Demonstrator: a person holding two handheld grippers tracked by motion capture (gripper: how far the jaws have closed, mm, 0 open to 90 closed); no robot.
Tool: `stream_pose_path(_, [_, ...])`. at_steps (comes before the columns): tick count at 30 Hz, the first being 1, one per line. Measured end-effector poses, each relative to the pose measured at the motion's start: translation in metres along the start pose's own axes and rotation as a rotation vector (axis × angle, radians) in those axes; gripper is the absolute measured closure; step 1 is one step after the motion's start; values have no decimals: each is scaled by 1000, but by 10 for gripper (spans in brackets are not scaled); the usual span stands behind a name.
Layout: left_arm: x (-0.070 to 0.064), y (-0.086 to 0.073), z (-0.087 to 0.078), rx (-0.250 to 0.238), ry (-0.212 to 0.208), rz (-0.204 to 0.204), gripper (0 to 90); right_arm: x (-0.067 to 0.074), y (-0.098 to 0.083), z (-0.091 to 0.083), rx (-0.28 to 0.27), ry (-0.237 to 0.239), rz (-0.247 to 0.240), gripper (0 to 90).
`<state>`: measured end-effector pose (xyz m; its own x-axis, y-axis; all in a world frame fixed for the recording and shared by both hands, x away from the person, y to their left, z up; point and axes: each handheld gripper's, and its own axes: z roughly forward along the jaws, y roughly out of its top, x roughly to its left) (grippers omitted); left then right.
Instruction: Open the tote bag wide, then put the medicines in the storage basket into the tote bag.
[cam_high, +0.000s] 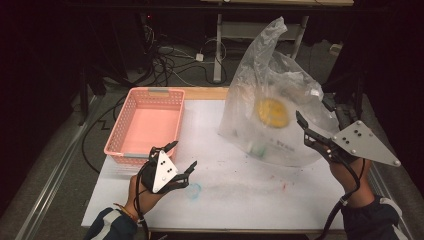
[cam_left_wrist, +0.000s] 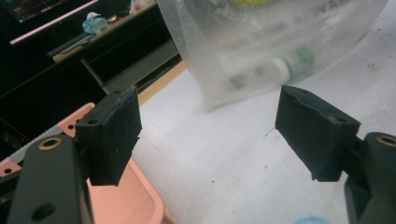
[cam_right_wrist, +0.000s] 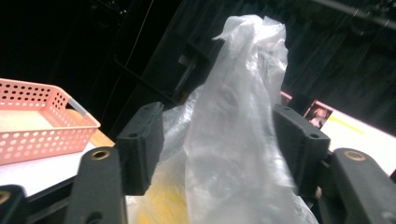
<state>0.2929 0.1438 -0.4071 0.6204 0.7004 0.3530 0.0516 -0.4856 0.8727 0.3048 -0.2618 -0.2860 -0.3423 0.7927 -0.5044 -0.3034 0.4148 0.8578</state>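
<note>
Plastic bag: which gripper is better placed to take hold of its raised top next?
Right. The right gripper stands open with the plastic bag rising between its jaws, while the left gripper is open beside the pink basket, apart from the bag.

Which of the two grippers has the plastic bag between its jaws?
The right gripper: the twisted neck of the clear plastic bag rises between its open jaws. The left gripper, also open, has bare white table between its jaws, with the bag farther off.
</note>
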Motion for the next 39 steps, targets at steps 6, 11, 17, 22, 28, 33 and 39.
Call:
stream_pose_path(6, [0, -10, -3, 15, -14, -17, 217, 6, 1, -15, -22, 13, 14, 320])
stream_pose_path(11, [0, -20, -4, 49, -25, -19, 216, 4, 4, -24, -16, 30, 10, 257])
stream_pose_path(17, [1, -25, -5, 63, -41, -32, 216, 17, 18, -38, -86, 112, -23, 226])
stream_pose_path(22, [-2, -26, -4, 66, -57, -30, 216, 45, 15, -35, -61, 208, -46, 217])
stream_pose_path(28, [-1, -29, -5, 68, -70, -32, 215, 64, -13, -25, 36, 280, 9, 235])
stream_pose_path(33, [-1, -32, -4, 87, -72, -29, 171, 68, -36, -25, 95, 302, 31, 224])
stream_pose_path(39, [-2, -36, -5, 116, -83, -21, 171, 62, -60, -29, 129, 336, 89, 213])
